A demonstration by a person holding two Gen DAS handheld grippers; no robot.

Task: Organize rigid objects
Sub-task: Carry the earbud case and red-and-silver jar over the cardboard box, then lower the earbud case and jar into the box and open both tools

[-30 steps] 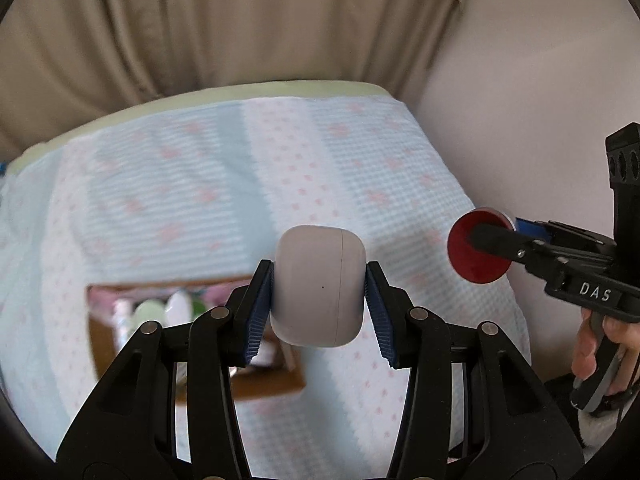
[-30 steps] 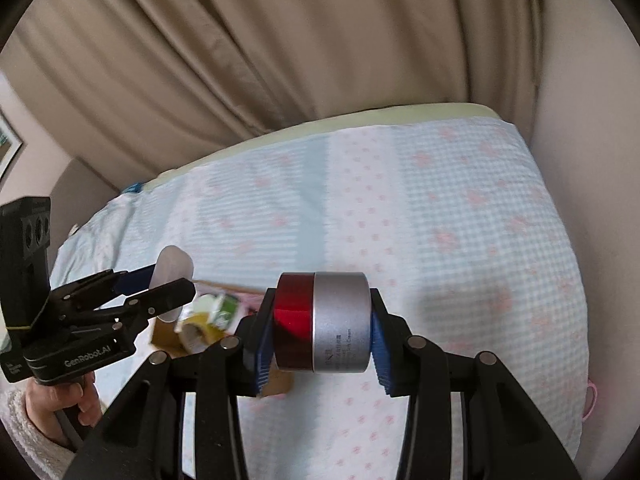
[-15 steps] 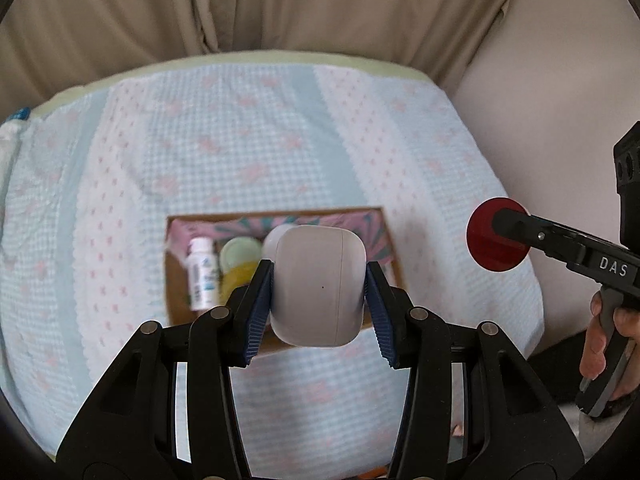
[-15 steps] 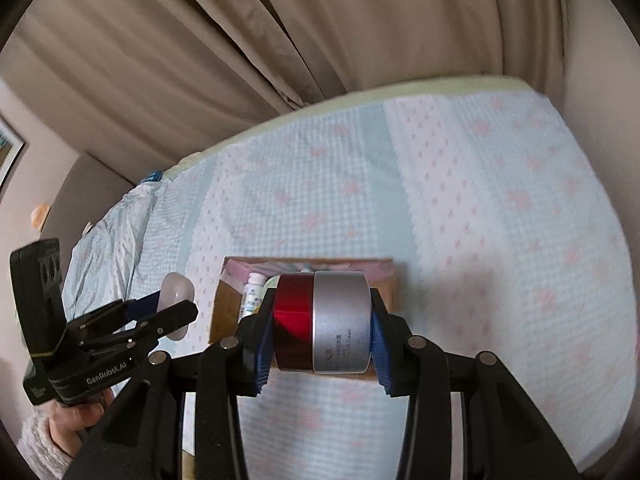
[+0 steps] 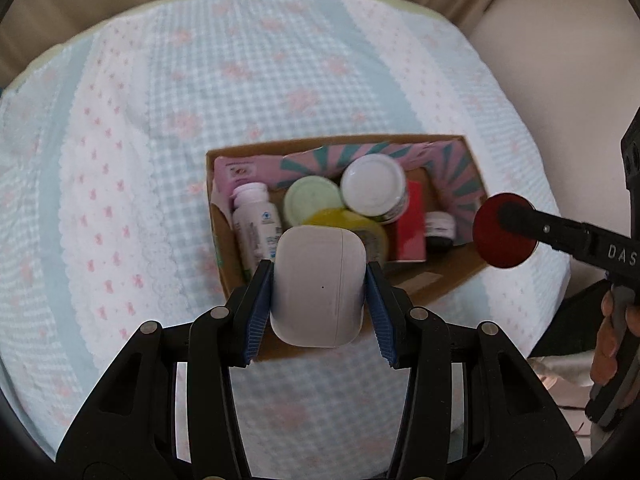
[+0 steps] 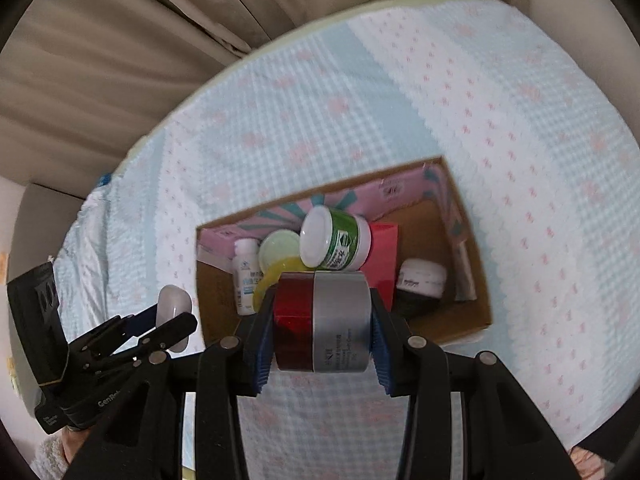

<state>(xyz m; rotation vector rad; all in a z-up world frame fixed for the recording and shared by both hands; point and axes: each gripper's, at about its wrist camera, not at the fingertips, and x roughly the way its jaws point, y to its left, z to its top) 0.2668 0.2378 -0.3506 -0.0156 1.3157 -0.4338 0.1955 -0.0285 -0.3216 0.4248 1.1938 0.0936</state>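
Note:
My left gripper (image 5: 319,290) is shut on a white earbud case (image 5: 319,286) and holds it above the near edge of an open cardboard box (image 5: 440,276). My right gripper (image 6: 320,320) is shut on a red and silver jar (image 6: 320,322), held sideways above the same box (image 6: 460,322). The box holds a white pill bottle (image 5: 252,224), a pale green lid (image 5: 312,200), a white-lidded green jar (image 6: 334,242), a yellow item (image 5: 348,220), a red carton (image 5: 412,228) and a small dark jar (image 5: 440,230). The right gripper with the red jar (image 5: 504,230) shows in the left wrist view. The left gripper with the white case (image 6: 174,312) shows in the right wrist view.
The box sits on a bed with a light blue and white checked cover (image 5: 200,100) with pink motifs. Beige curtains (image 6: 120,40) hang behind the bed. A beige wall (image 5: 560,60) runs along the right side of the bed. The bed's near edge (image 5: 360,460) lies below the grippers.
Both grippers have tilted down and moved toward the box, which now sits larger and higher in both views. Each grip is unchanged.

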